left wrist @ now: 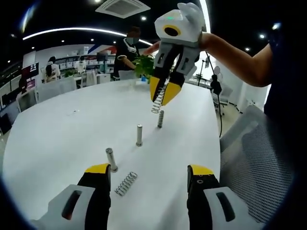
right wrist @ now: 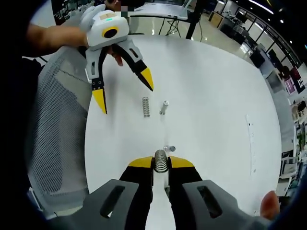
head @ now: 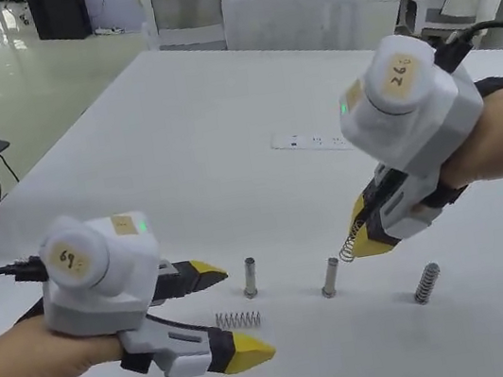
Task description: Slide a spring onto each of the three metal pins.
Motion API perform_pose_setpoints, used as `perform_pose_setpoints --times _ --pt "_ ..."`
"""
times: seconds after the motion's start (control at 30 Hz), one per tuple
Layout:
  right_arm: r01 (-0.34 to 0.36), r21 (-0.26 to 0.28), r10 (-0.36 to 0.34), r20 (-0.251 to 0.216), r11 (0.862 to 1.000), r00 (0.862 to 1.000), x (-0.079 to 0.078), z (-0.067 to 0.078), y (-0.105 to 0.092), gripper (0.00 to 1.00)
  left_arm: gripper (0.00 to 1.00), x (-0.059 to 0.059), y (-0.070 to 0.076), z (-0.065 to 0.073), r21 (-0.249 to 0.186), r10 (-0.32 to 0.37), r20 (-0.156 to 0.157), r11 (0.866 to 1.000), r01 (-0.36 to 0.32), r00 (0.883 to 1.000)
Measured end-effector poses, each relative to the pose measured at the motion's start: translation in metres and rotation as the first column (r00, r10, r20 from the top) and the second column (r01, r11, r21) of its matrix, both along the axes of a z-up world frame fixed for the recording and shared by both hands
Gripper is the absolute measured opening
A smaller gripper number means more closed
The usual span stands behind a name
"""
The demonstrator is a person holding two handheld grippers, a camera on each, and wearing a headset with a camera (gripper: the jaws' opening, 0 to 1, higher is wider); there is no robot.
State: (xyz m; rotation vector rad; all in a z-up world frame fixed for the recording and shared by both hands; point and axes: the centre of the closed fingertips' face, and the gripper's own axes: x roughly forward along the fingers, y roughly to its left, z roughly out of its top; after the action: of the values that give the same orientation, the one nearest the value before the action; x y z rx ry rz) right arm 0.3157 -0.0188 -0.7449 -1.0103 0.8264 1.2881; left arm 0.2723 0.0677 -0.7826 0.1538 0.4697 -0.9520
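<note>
A white table (head: 134,169) fills the scene. At lower left, the left gripper (head: 229,311) is held low over the surface with its yellow-tipped jaws spread wide, and a lying spring (head: 239,320) rests on the table between them. Just beyond stand two bare metal pins, the near pin (head: 249,278) and the middle pin (head: 330,276), upright and apart. At upper right, the right gripper (head: 366,245) points down, jaws pinched on a held spring (head: 349,241) whose lower end hangs just beside the middle pin's top. Farther right, a standing spring (head: 426,283) leans slightly. A power strip (head: 311,142) lies farther back.

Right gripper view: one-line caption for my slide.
Right tongs clamp a spring near a metal pin; beyond, the open left tongs hover by a loose spring and a second pin.
</note>
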Motion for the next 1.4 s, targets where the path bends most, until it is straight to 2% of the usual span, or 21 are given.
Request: perform_pose_setpoints --times 0.13,0.43,0.77,1.4 --pt "0.000 -0.023 0.000 0.004 1.000 1.000 0.008 -0.005 -0.001 0.09 0.61 0.002 0.002 0.001 -0.003 0.011 0.005 1.000 -0.011 1.000" --pt "-0.010 -0.055 0.010 -0.008 0.998 1.000 0.016 -0.017 0.005 0.09 0.63 0.002 0.005 0.001 -0.006 0.014 0.002 1.000 -0.014 1.000" --pt "-0.024 -0.090 0.022 -0.022 0.996 1.000 0.020 -0.028 0.012 0.09 0.64 0.002 0.006 0.001 -0.012 0.014 0.001 1.000 -0.014 1.000" --pt "-0.026 -0.139 0.020 -0.049 0.990 0.999 0.026 -0.048 0.012 0.09 0.64 0.003 0.008 0.002 -0.024 0.014 0.005 1.000 -0.014 1.000"
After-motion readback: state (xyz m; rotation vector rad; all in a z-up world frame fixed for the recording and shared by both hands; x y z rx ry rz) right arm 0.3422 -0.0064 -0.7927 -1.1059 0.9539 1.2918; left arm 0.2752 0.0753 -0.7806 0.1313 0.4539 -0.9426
